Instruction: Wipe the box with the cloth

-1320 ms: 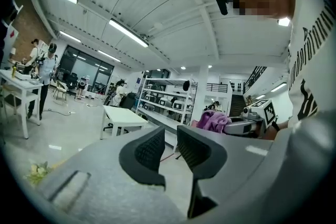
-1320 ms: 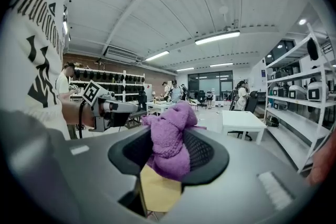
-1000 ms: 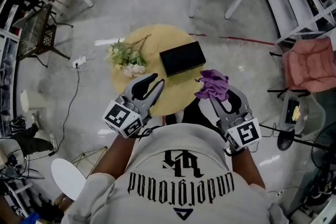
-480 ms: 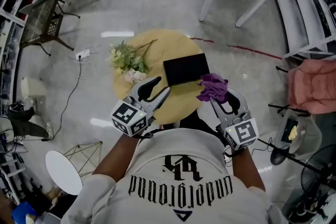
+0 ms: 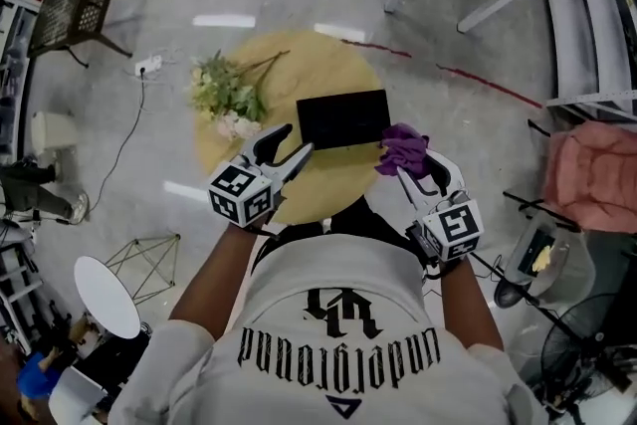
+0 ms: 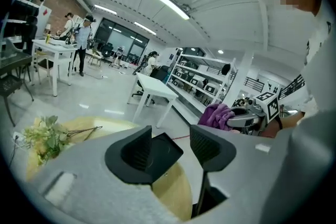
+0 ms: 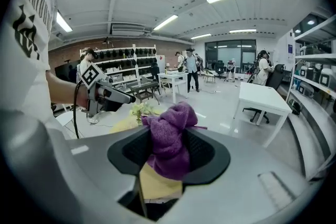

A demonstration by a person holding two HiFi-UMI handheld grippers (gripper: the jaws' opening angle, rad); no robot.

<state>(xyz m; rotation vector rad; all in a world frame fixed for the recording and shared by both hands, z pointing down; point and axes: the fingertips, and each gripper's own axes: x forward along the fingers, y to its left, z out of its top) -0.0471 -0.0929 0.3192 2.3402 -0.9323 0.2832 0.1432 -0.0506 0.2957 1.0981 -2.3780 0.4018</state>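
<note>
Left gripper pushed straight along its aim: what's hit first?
Probably the black box, framed between the jaws of the left gripper, which have just been opening with nothing gripped. Depth is unclear: the yellow table might come first.

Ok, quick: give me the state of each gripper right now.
Left gripper: open, its jaws have just been opening, nothing between them.
Right gripper: closed on the purple cloth.
</note>
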